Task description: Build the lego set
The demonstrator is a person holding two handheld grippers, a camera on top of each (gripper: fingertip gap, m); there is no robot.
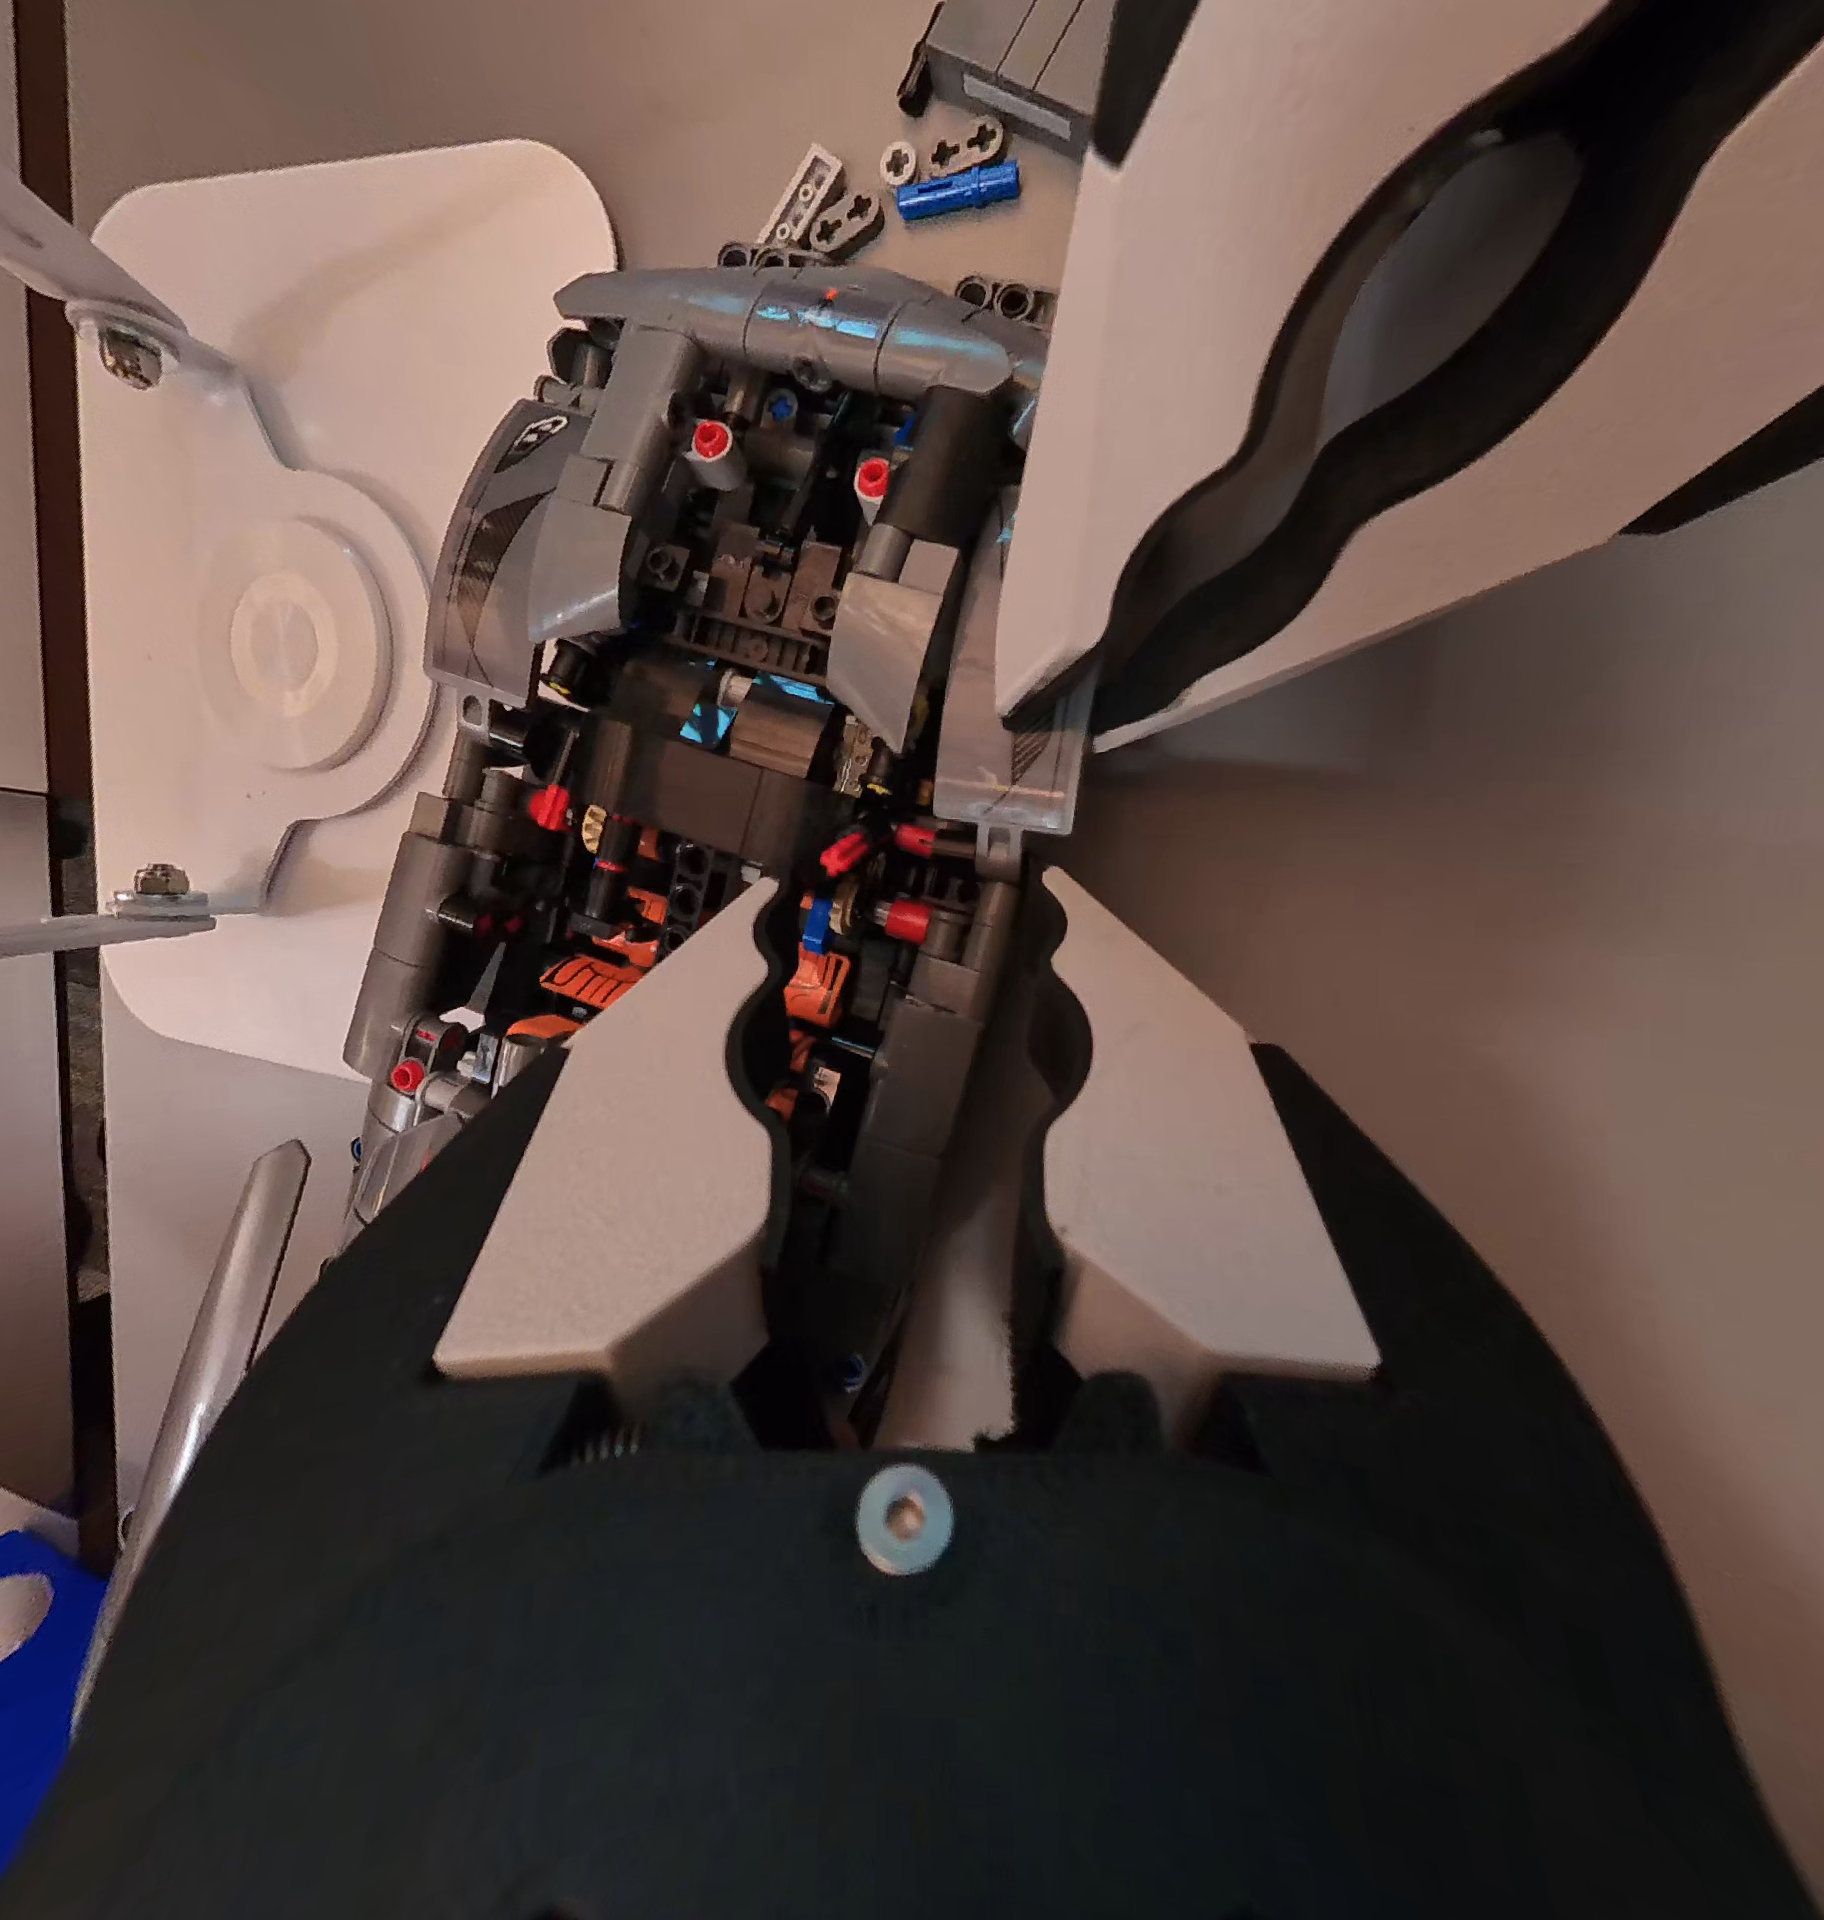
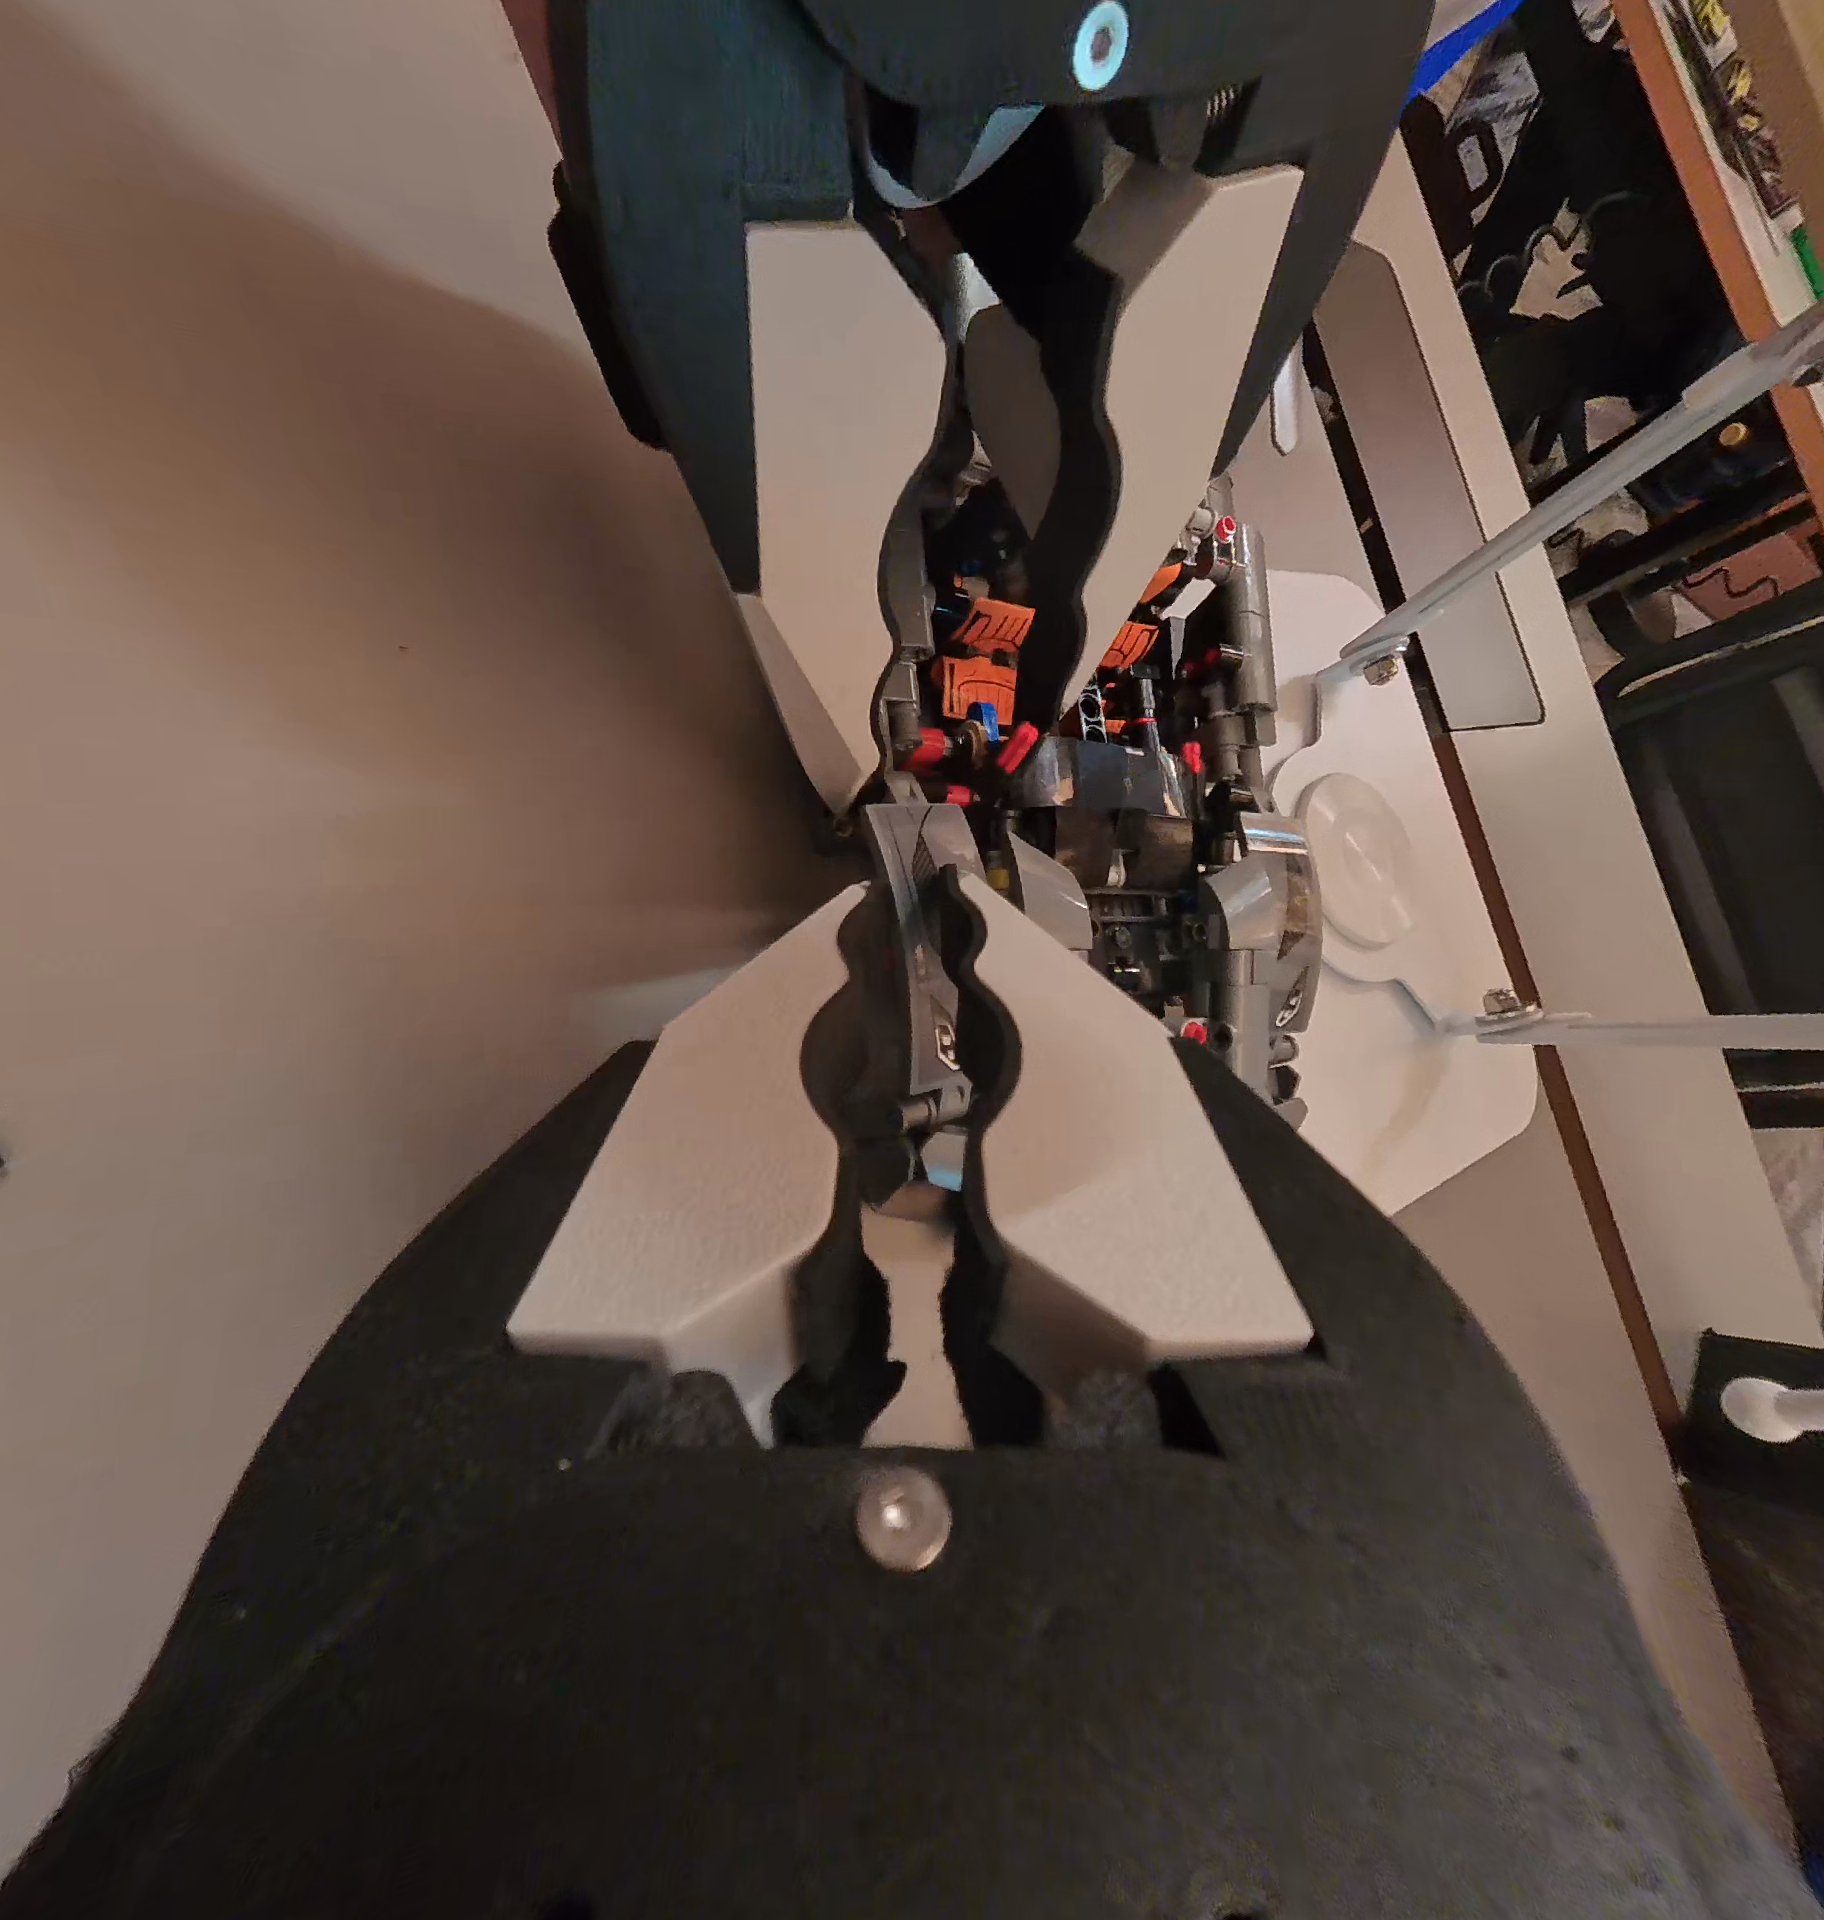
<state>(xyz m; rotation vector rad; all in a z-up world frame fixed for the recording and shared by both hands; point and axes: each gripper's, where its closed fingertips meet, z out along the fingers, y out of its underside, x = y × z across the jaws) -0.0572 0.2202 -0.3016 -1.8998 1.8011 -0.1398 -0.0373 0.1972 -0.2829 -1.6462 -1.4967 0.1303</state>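
Observation:
A grey and black lego car model (image 1: 742, 582) with orange seats and red pins lies on the pale table, and it also shows in the right wrist view (image 2: 1126, 831). My left gripper (image 1: 908, 894) is shut on the model's dark grey side wall (image 1: 929, 1091), with one finger inside the cabin and one outside. My right gripper (image 2: 913, 894) is shut on a curved grey side panel (image 2: 929, 987) of the model. The right gripper also shows in the left wrist view (image 1: 1053, 727), at the panel's end (image 1: 1012, 769). The left gripper faces mine in the right wrist view (image 2: 949, 748).
A white stand base (image 1: 264, 343) with metal brackets (image 1: 139, 343) lies just left of the model. A blue pin (image 1: 955, 187), small grey lego parts (image 1: 856, 197) and a grey panel piece (image 1: 1012, 62) lie beyond it. Dark shelves (image 2: 1614, 260) stand past the table edge. It is some 11 centimeters from my right tips to the blue pin (image 1: 955, 187).

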